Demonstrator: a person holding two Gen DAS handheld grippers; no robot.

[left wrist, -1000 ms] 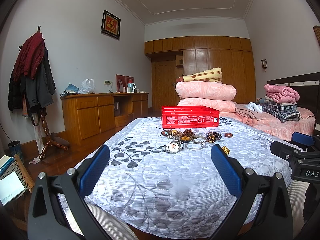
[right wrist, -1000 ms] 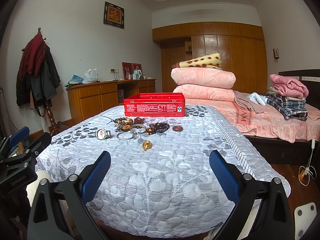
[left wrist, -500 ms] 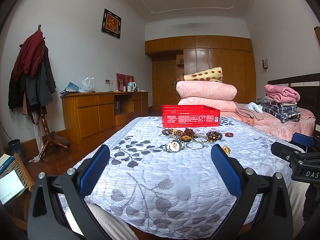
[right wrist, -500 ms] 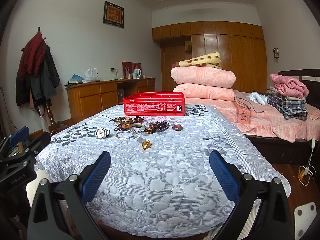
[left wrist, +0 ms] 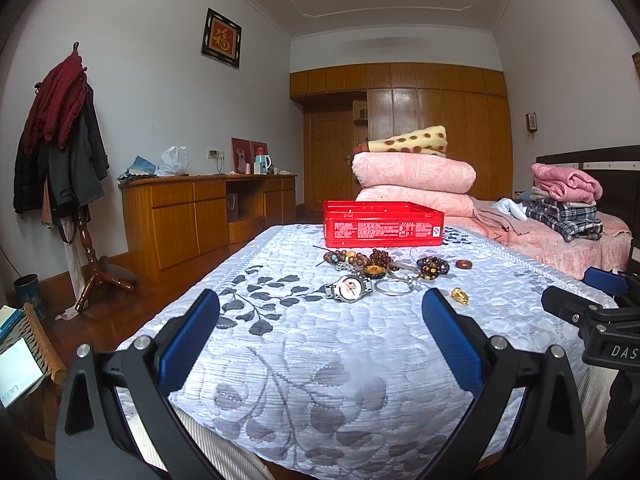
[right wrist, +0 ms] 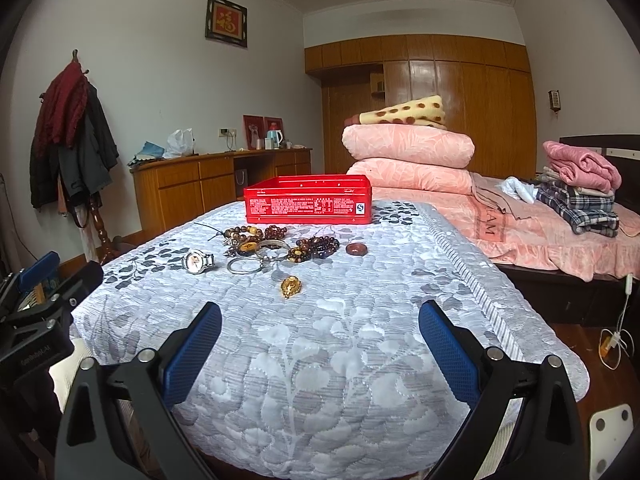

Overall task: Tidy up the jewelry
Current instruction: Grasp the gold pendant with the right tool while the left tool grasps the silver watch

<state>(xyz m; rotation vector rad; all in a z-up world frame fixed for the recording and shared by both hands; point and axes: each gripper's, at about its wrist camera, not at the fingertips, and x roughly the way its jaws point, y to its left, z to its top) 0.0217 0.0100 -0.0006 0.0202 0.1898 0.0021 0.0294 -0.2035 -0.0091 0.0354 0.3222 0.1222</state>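
While both grippers (left wrist: 320, 320) (right wrist: 320, 322) gape empty, only right view shows a floor cable (right wrist: 616, 340), lower right. One red tin (right wrist: 308, 200), one watch (right wrist: 197, 261), one gold pendant (right wrist: 290, 286).

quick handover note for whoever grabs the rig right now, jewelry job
Left gripper: open, empty, short of the jewelry.
Right gripper: open, empty, also short of it.
Red tin sits at the far end of the quilt; its inside cannot be seen.
Loose on the quilt in front of the tin: watch, silver bangle, bead bracelets, red ring, and a gold pendant nearest the right gripper.
Done: nothing visibly sorted.
Left: presumably move every piece into the tin.
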